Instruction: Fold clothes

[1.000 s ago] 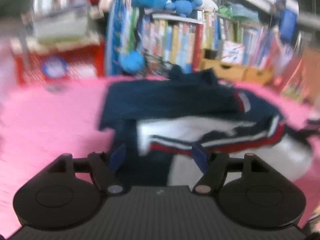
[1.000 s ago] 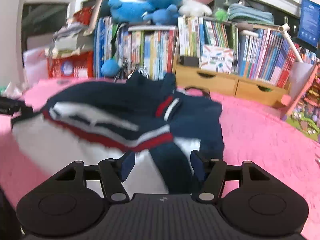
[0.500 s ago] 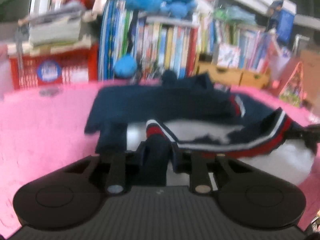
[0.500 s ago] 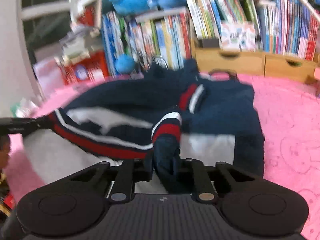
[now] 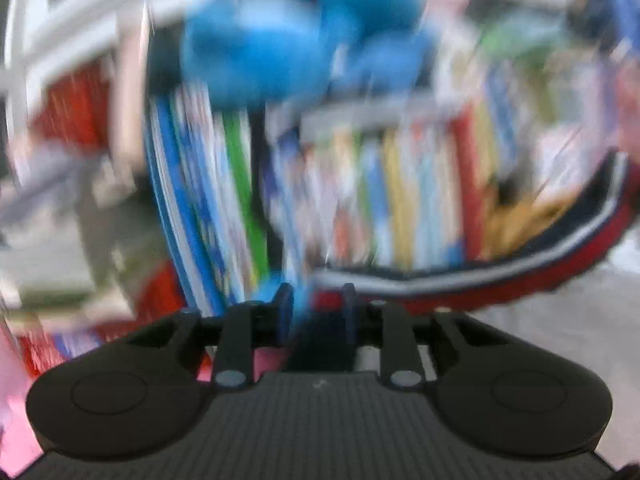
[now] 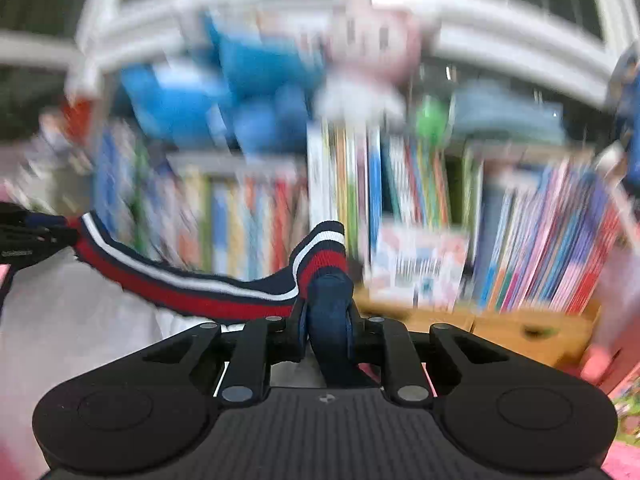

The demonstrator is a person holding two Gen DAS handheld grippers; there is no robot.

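Note:
The garment is a navy and white top with a red, white and navy striped hem. My right gripper is shut on a bunched navy fold of it, and the hem stretches left to the other gripper at the left edge. In the blurred left wrist view my left gripper is shut on dark navy cloth, and the striped hem runs off to the right, lifted clear of the surface. White cloth hangs below the hem.
A shelf of upright books fills the background close ahead, with blue plush toys and a pink one on top. Wooden drawers stand at the right. The pink surface shows at the lower left.
Both grippers closed on the garment's hem corners, then lifted and carried it toward the bookshelf. The shelf now looms much larger and the laid-out garment is out of sight.

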